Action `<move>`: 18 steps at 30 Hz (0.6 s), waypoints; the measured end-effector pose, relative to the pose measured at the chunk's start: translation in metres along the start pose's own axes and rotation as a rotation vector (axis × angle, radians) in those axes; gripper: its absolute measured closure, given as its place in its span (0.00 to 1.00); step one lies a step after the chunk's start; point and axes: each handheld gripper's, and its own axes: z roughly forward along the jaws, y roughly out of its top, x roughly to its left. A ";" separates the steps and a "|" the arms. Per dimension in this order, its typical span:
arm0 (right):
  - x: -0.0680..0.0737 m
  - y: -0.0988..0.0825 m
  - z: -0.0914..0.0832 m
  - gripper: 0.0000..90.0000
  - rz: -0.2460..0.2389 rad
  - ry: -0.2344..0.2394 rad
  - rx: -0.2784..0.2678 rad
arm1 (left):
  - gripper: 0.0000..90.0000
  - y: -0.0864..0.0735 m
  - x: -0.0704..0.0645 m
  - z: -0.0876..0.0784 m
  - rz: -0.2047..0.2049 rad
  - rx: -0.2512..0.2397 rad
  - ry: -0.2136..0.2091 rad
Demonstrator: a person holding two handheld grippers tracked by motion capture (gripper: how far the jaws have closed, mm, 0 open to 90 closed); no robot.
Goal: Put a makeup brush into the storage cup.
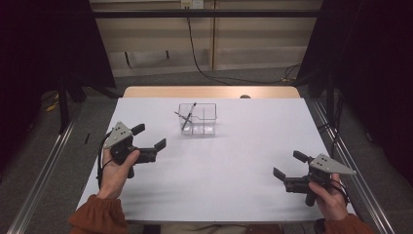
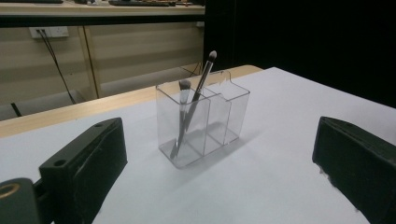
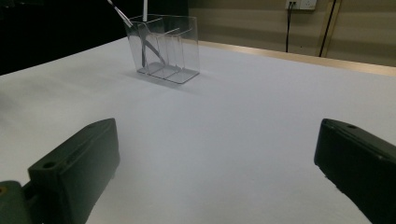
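High view: clear organizer (image 1: 197,119) at table's 12 o'clock, two brushes (image 1: 187,117) leaning in its left end compartment. Left gripper (image 1: 149,142) and right gripper (image 1: 287,169) both released, empty. Risk: light organizer tips or slides if a jaw clips its wall.

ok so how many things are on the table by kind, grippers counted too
makeup brushes: 2, both standing in one end compartment of the organiser
clear organiser: 1
grippers: 2, the left gripper and the right gripper, each held in a hand with jaws apart
total: 5
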 end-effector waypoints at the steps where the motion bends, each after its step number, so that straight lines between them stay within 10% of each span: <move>1: 0.000 0.000 0.000 0.00 -0.001 -0.002 0.002 | 0.03 -0.001 -0.003 -0.002 0.006 0.003 0.002; 18: 0.002 0.000 -0.001 0.00 -0.003 0.002 -0.002 | 0.02 -0.034 -0.008 -0.039 0.002 0.017 0.065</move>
